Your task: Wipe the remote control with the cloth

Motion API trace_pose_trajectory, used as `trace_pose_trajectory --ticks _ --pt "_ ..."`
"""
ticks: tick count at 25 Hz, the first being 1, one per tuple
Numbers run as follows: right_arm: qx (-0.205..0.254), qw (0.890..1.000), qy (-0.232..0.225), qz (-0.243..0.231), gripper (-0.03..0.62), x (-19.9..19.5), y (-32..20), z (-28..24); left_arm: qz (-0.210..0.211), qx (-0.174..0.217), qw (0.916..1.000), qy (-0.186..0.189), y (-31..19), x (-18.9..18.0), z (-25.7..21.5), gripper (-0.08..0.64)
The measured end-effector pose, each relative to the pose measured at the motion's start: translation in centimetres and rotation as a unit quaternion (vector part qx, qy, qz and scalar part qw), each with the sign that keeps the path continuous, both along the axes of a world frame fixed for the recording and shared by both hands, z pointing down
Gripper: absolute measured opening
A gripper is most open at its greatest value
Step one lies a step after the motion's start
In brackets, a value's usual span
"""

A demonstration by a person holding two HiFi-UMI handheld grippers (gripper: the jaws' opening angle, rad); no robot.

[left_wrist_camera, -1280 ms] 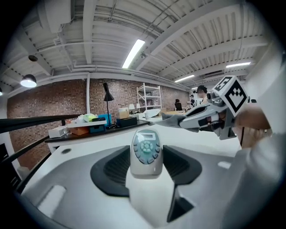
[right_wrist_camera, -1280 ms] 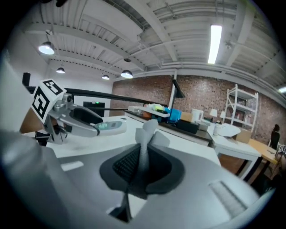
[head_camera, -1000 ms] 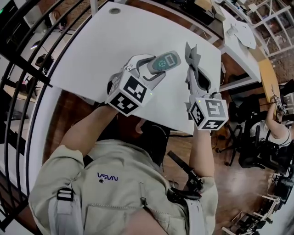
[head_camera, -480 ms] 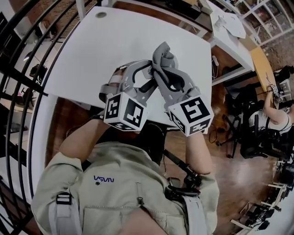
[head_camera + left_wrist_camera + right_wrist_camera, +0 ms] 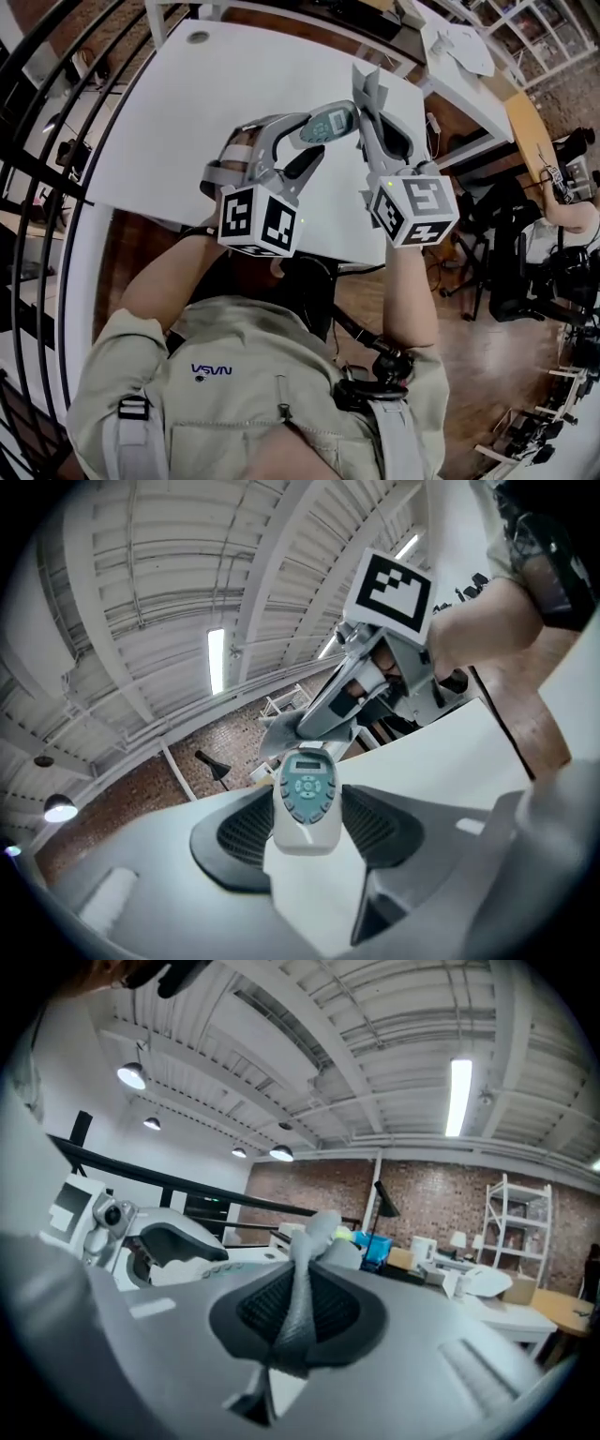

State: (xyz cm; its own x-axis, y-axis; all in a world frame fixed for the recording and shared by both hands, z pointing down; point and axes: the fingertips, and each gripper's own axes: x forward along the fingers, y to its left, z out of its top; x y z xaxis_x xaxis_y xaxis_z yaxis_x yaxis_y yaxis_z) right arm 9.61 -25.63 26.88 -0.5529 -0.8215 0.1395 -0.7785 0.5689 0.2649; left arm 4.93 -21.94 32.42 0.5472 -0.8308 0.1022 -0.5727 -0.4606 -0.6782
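- My left gripper [image 5: 305, 834] clamps the remote [image 5: 305, 794], keypad up, over the table [image 5: 178, 112].
- My right gripper [image 5: 298, 1314] pinches the cloth [image 5: 322, 1229], just beside the remote's tip, maybe touching.

"VSVN" on the shirt [image 5: 255, 398]

Most of cloth [image 5: 298, 1312] hidden between jaws; remote control [image 5: 305, 799] button labels unreadable.

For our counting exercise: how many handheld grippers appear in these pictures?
2. The left gripper holds the remote control; the right gripper beside it is shut on the grey cloth. None seems hidden.
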Motion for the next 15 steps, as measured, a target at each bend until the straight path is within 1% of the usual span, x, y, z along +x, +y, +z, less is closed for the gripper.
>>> trace_pose_trajectory --ticks 2,4,8,10,12,13,15 --pt "-0.01 1.0 0.016 -0.012 0.028 -0.6 -0.1 0.6 -0.003 0.016 0.9997 -0.016 -0.1 0.3 -0.2 0.235" --pt "-0.017 0.998 0.037 -0.041 0.028 -2.4 0.8 1.5 -0.004 0.02 0.9995 -0.023 -0.3 0.4 -0.1 0.235" --pt "-0.036 0.99 0.072 -0.117 0.028 -6.7 3.5 3.5 -0.006 0.014 0.9997 -0.022 -0.4 -0.1 0.4 0.235" --pt "-0.042 0.986 0.074 -0.143 0.028 -7.7 4.2 3.7 -0.003 0.005 0.9999 -0.011 -0.4 -0.2 0.5 0.235" --pt "-0.039 0.987 0.06 -0.142 0.026 -7.3 4.1 3.2 0.005 -0.021 0.9995 0.023 -0.5 -0.4 0.6 0.235" --pt "-0.032 0.99 0.049 -0.131 0.028 -6.7 3.8 2.7 0.01 -0.037 0.9983 0.043 -0.6 -0.6 0.6 0.235" --pt "-0.014 0.995 0.029 -0.093 0.026 -5.0 2.8 1.5 0.017 -0.06 0.9954 0.073 -0.7 -0.9 0.7 0.235"
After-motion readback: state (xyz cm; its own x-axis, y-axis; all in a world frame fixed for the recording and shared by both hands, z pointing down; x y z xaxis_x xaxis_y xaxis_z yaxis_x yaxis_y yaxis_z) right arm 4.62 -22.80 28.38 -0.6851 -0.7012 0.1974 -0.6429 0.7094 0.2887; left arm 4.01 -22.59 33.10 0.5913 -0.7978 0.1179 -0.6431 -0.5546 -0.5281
